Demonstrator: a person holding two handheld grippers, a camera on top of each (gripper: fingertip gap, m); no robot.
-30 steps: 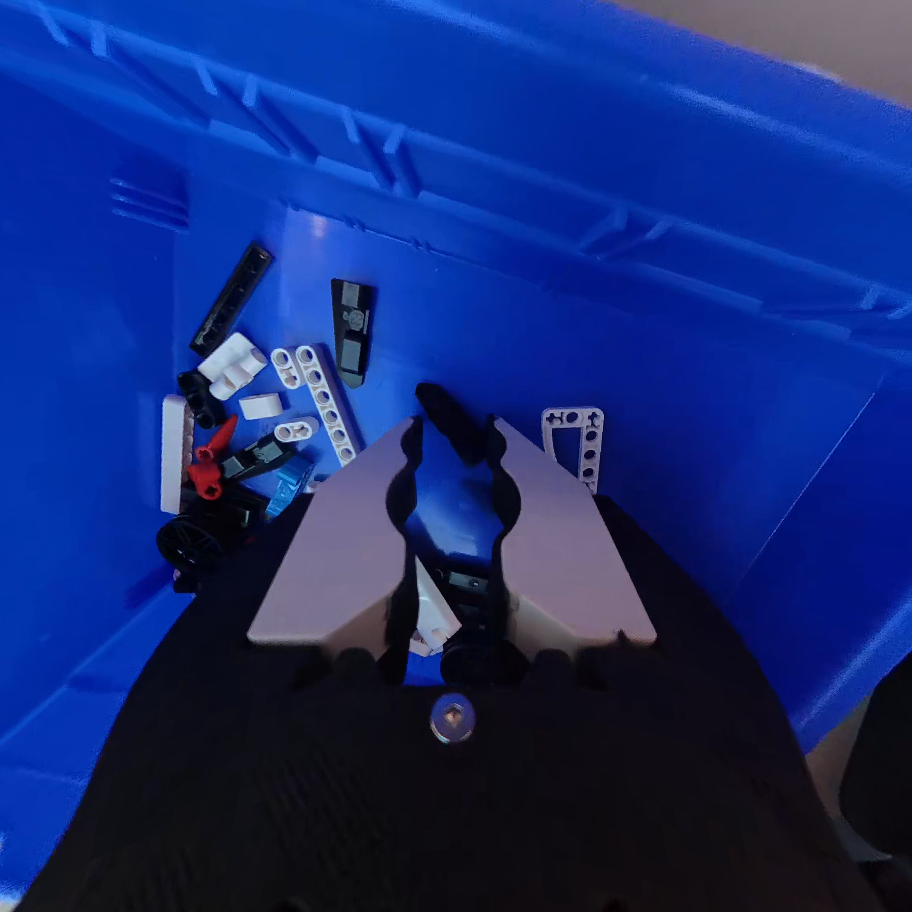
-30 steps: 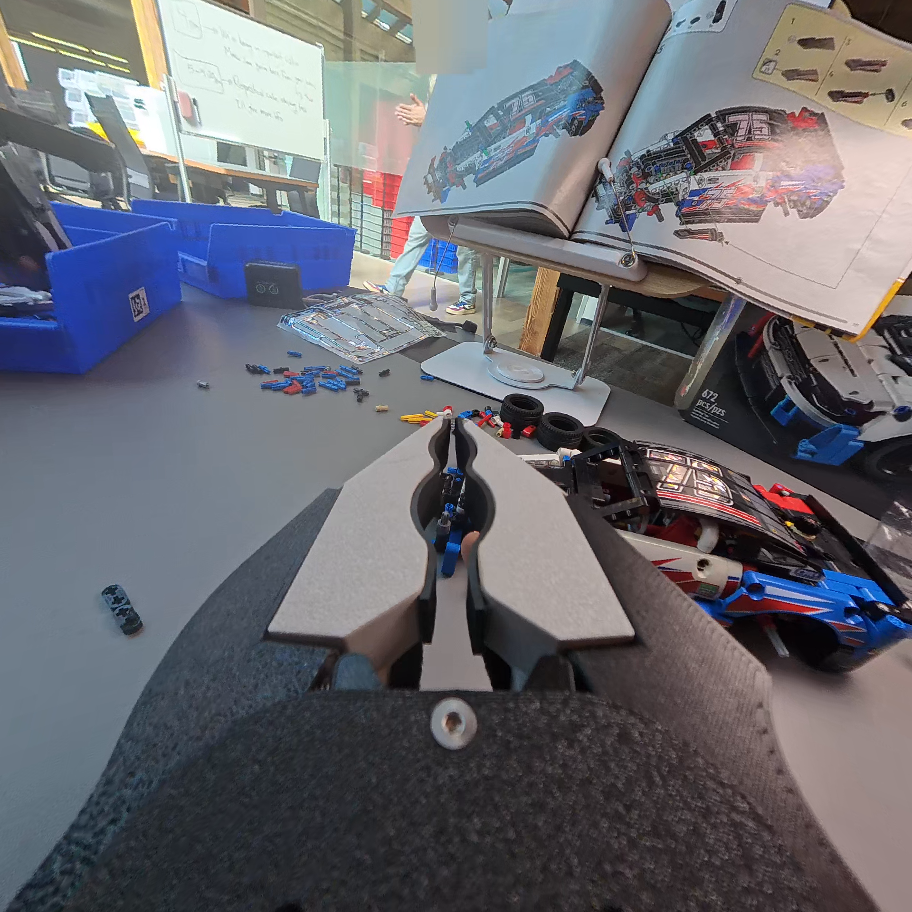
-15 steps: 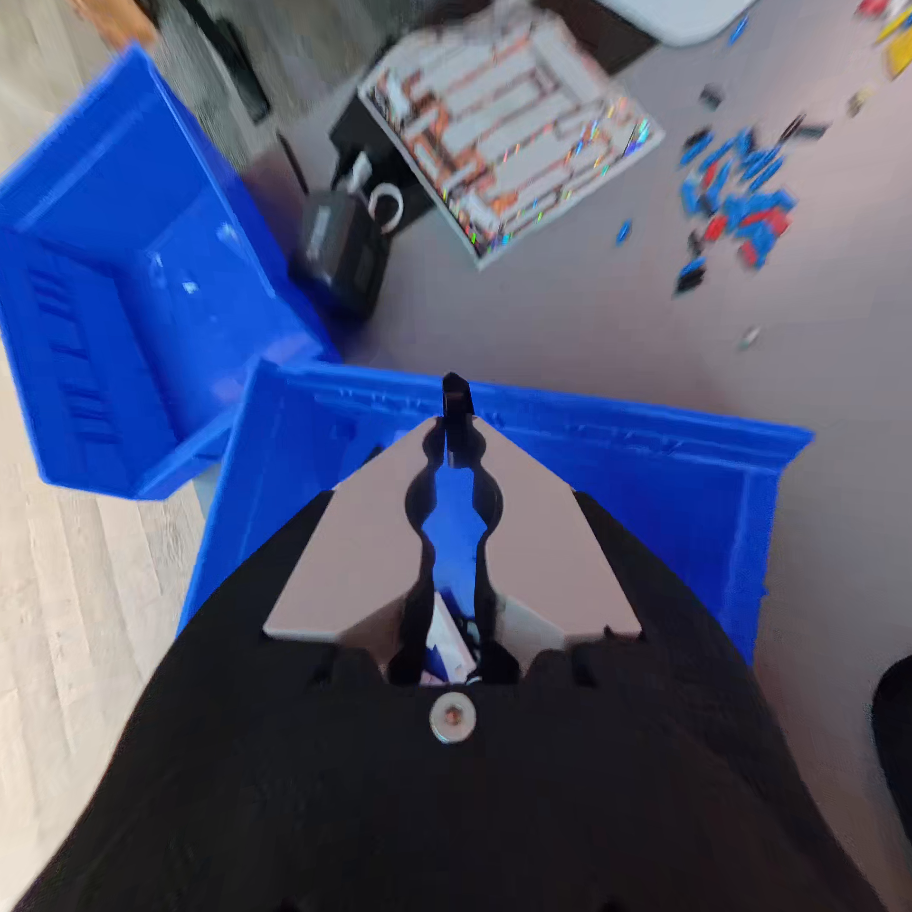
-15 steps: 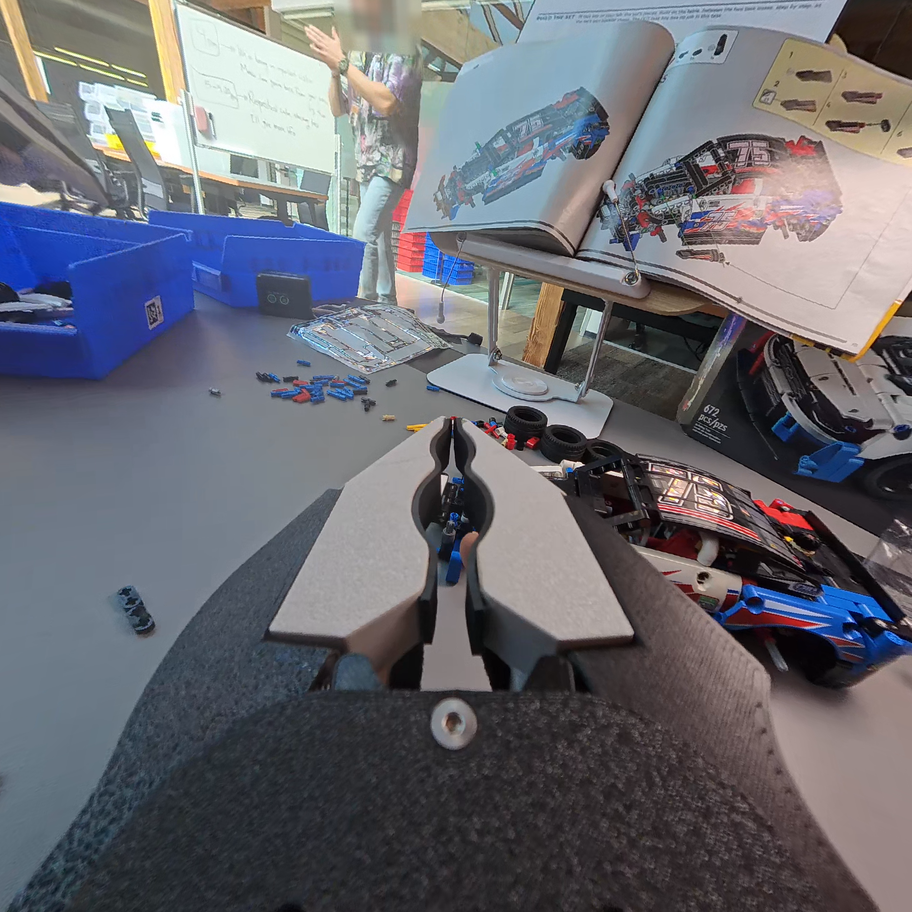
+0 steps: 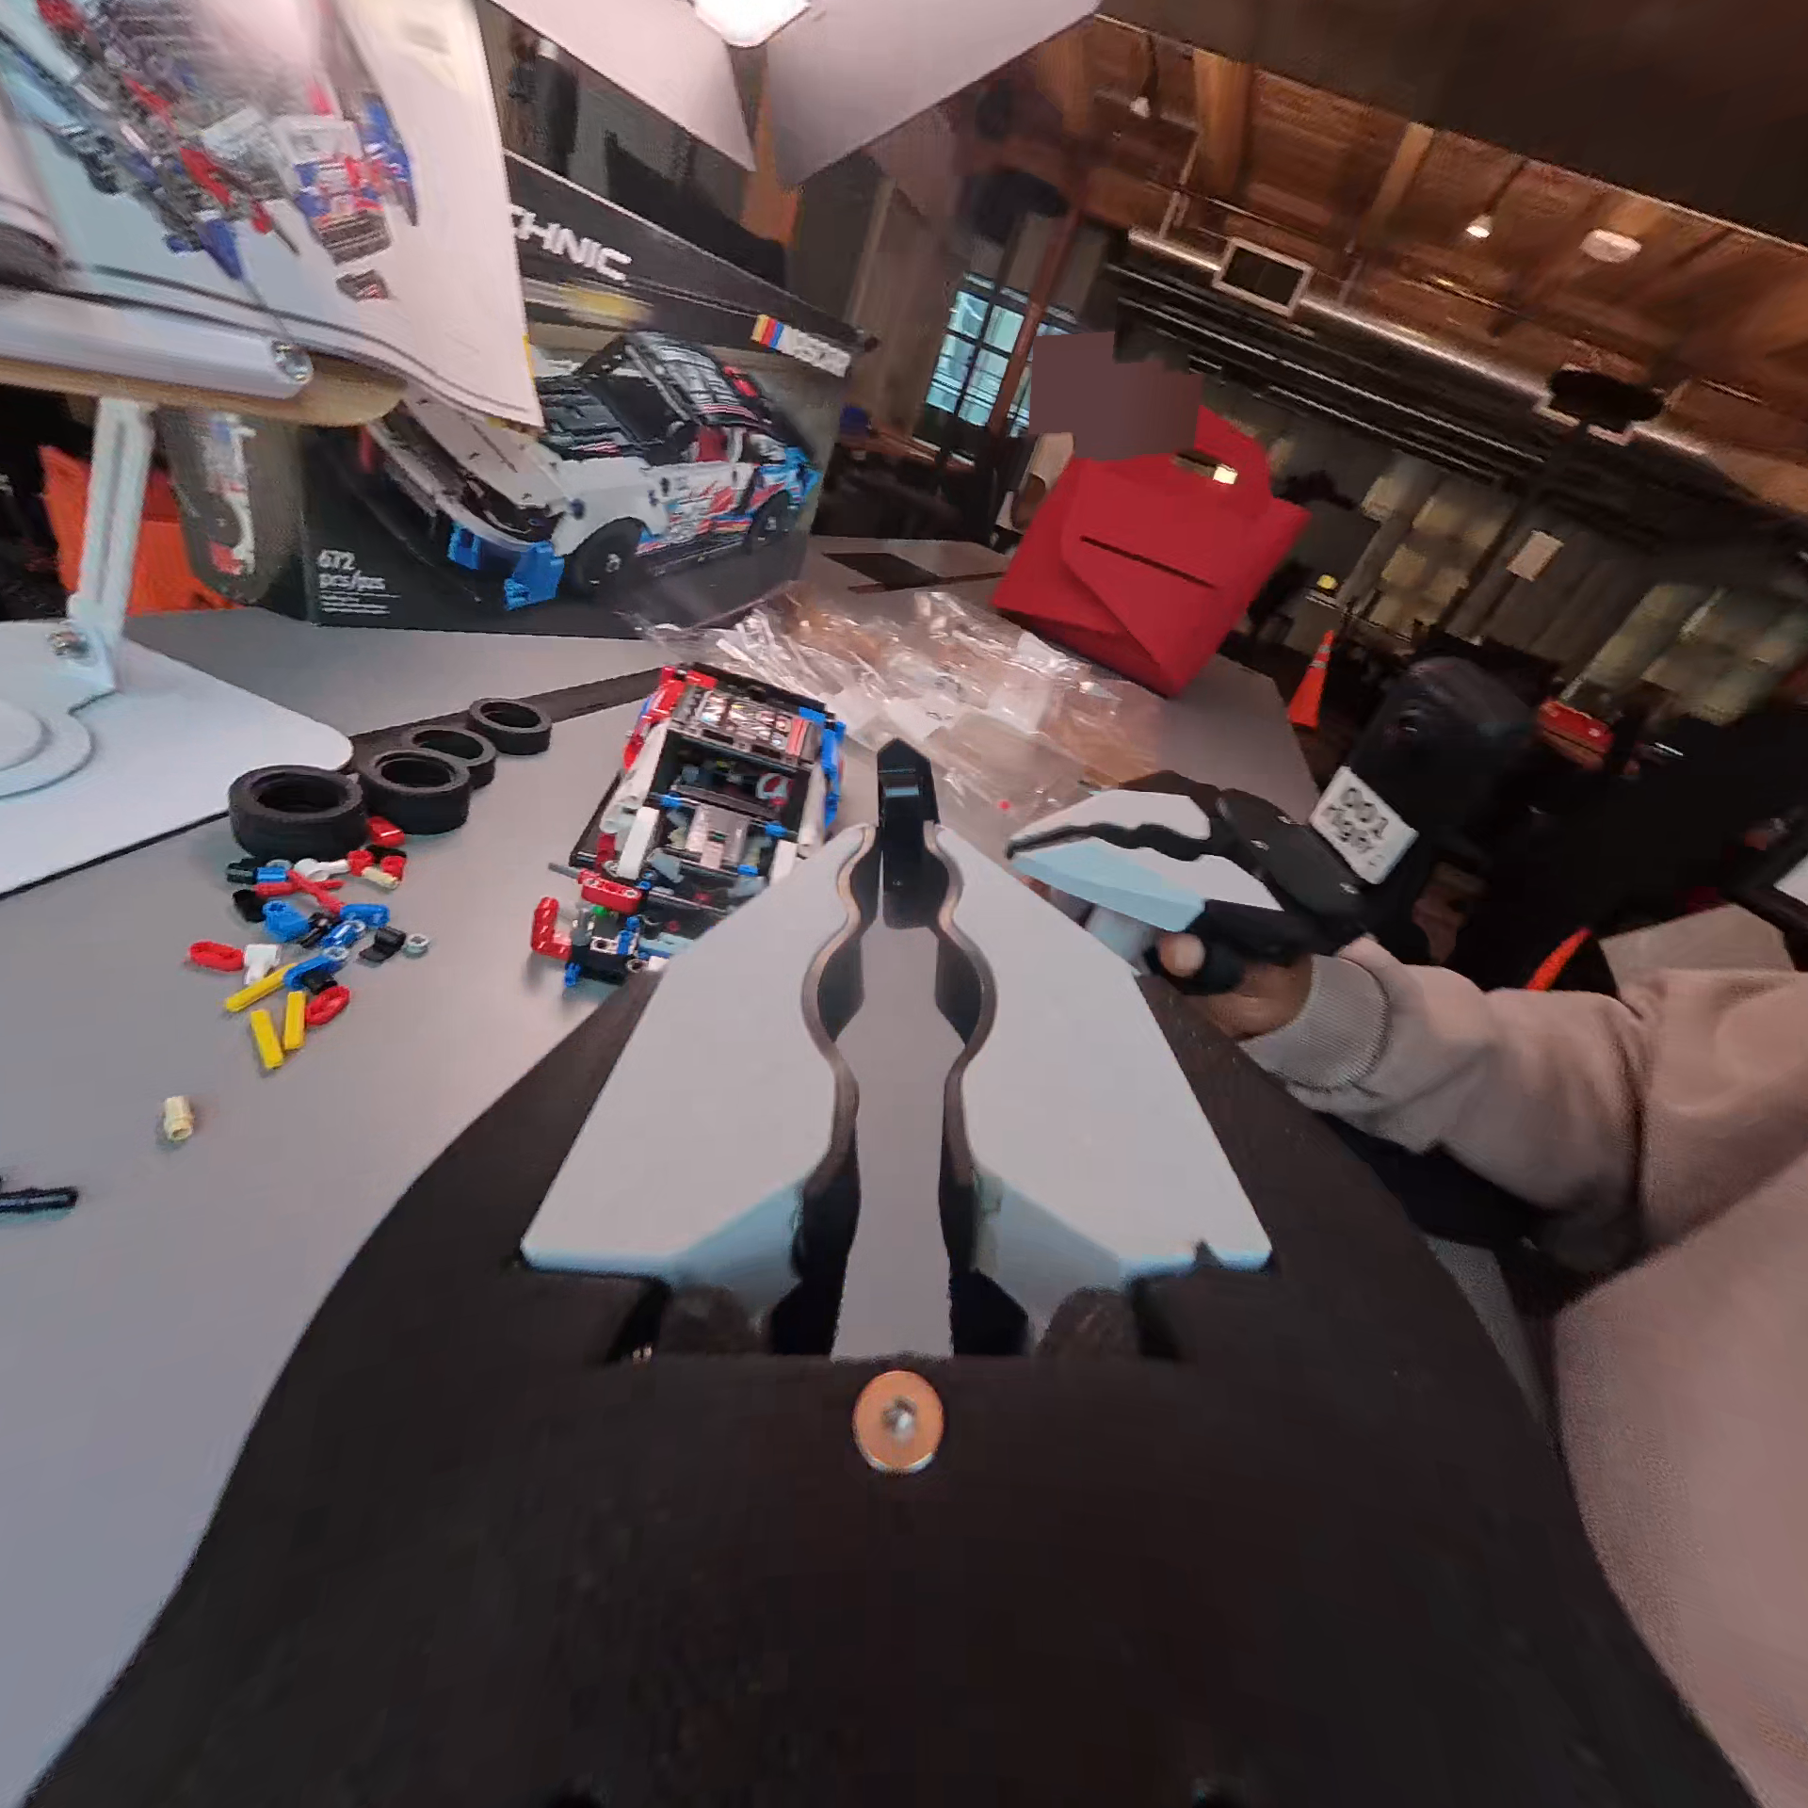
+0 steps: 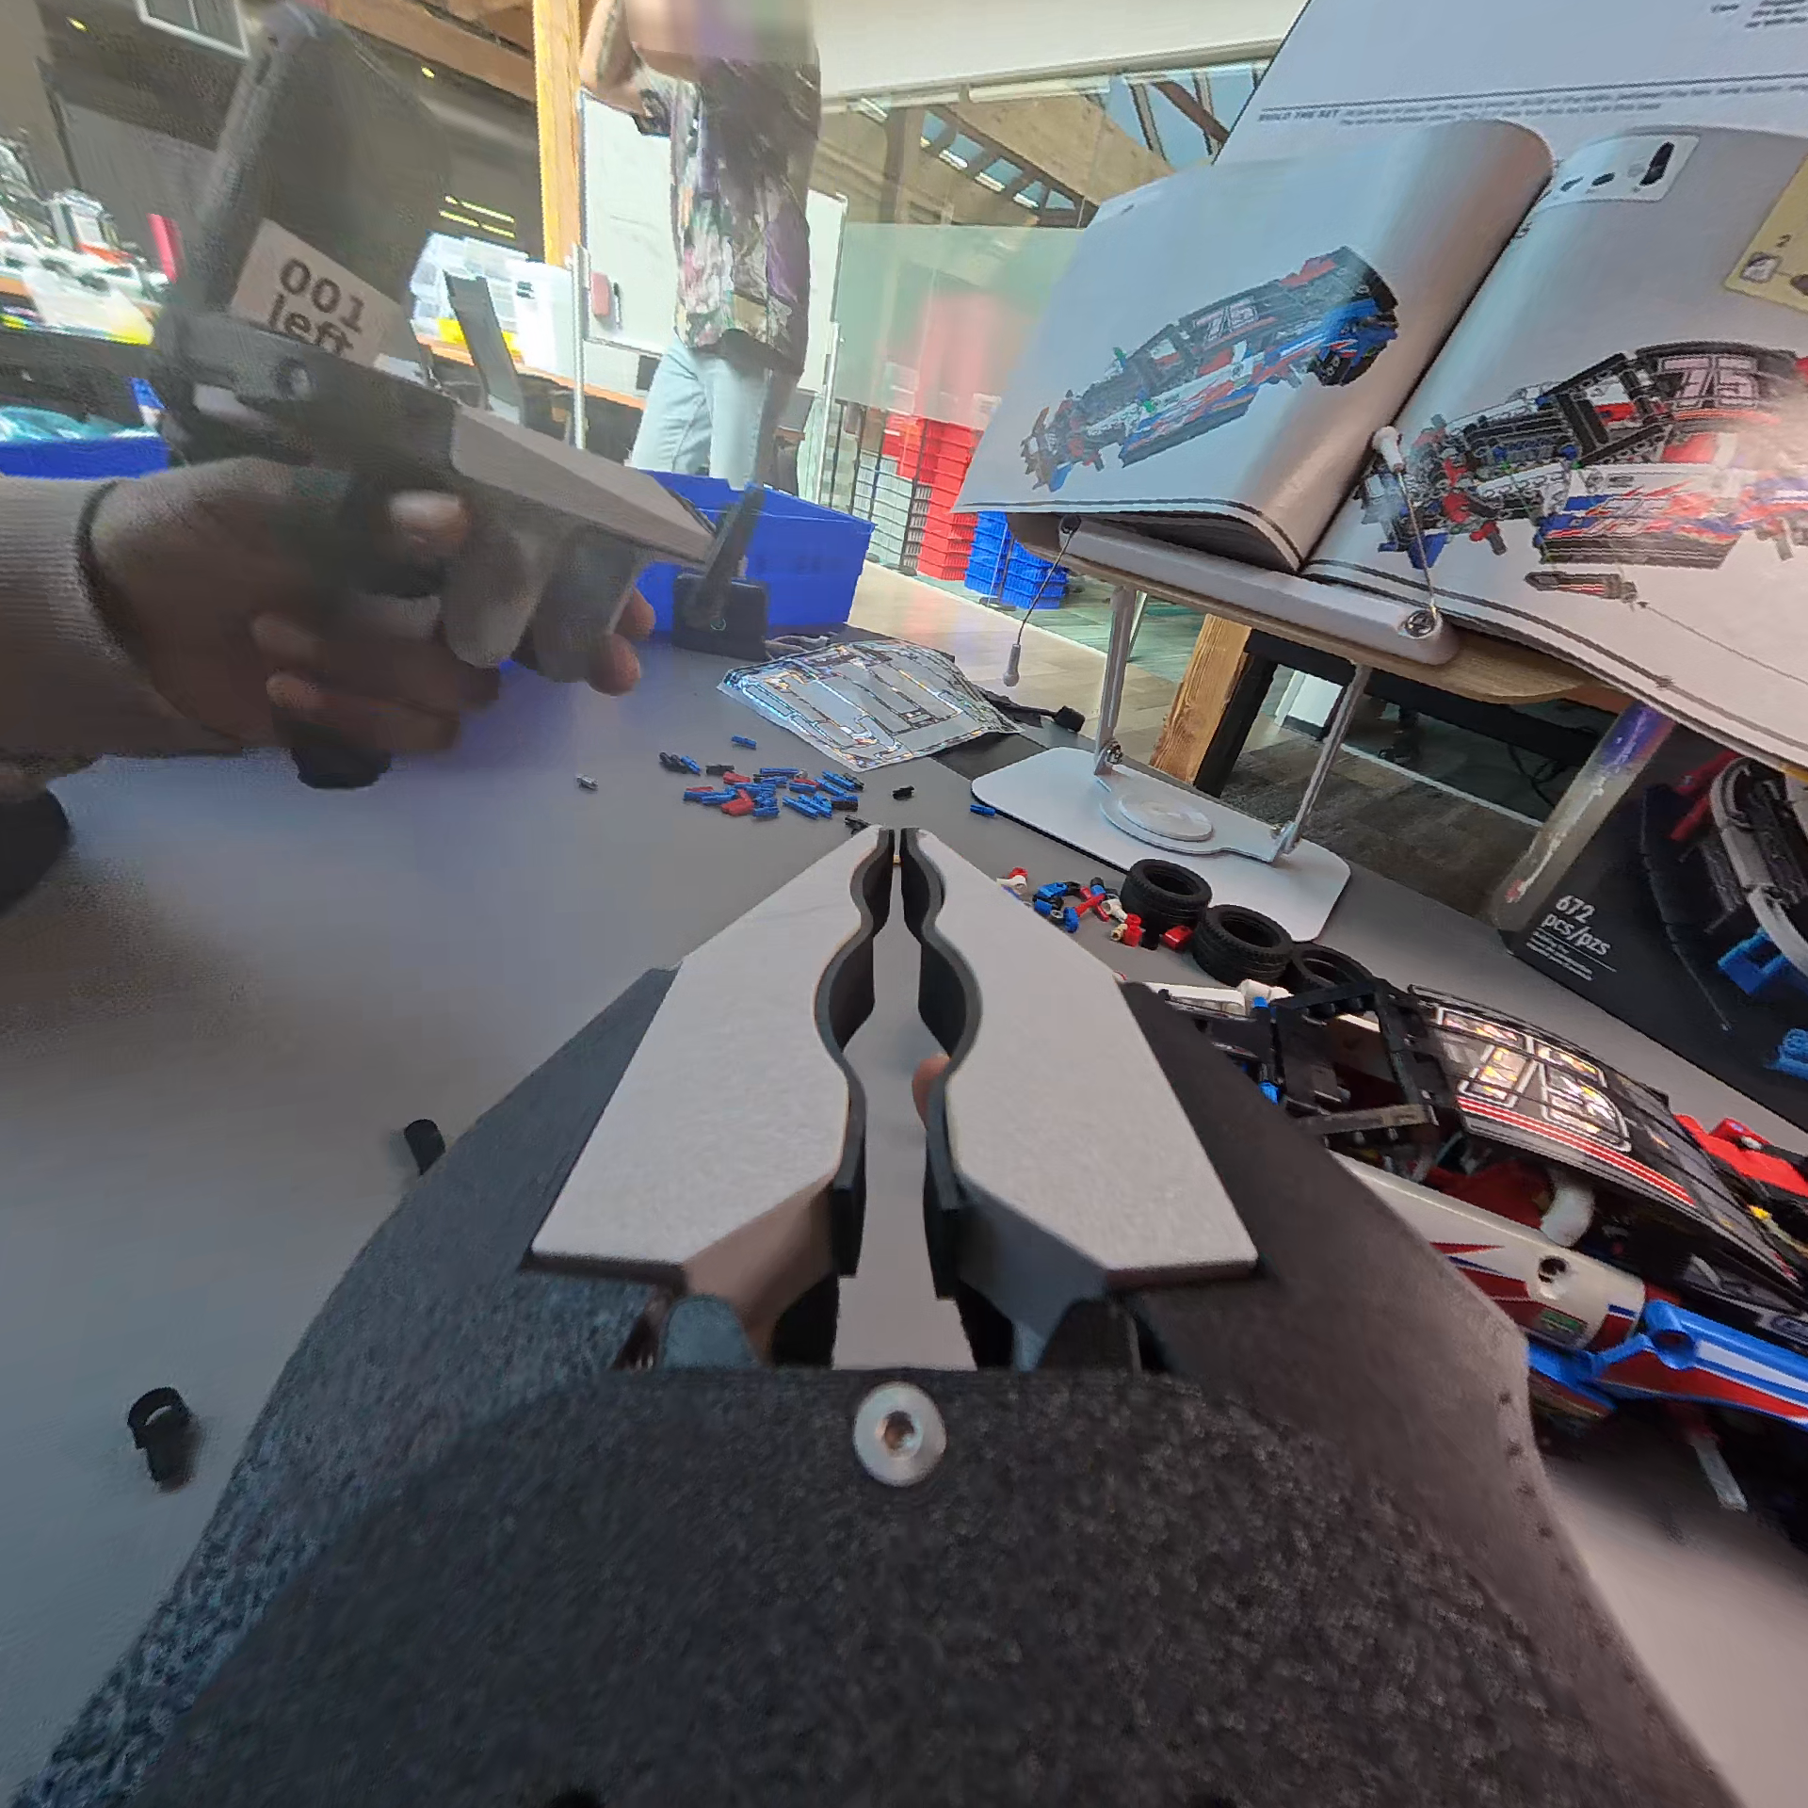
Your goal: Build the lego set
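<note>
My left gripper (image 5: 902, 849) is shut on a slim black lego piece (image 5: 900, 797) that sticks out past its tips, held above the grey table near the partly built red, white and blue car (image 5: 724, 792). From the right wrist view the left gripper (image 6: 719, 553) hangs at upper left with the black piece (image 6: 736, 528). My right gripper (image 6: 895, 849) is shut with nothing seen between its tips, low over the table left of the car (image 6: 1468, 1106). It also shows in the left wrist view (image 5: 1027, 846), to the right of the car.
Black tyres (image 5: 293, 807) and small loose coloured pieces (image 5: 303, 939) lie left of the car. The instruction book (image 6: 1370, 342) sits on a stand (image 6: 1174, 812). The set's box (image 5: 587, 489), plastic bags (image 5: 929, 665), a sticker sheet (image 6: 871, 700) and blue bins (image 6: 792, 558) stand farther off. Small black pieces (image 6: 161, 1419) lie nearby. Spacing between my two grippers at the tips: around 10 centimeters.
My left gripper shut on the black piece in the blue bin, lifted out and swung over to the table by the car. My right gripper stayed shut and drew back from the car.
</note>
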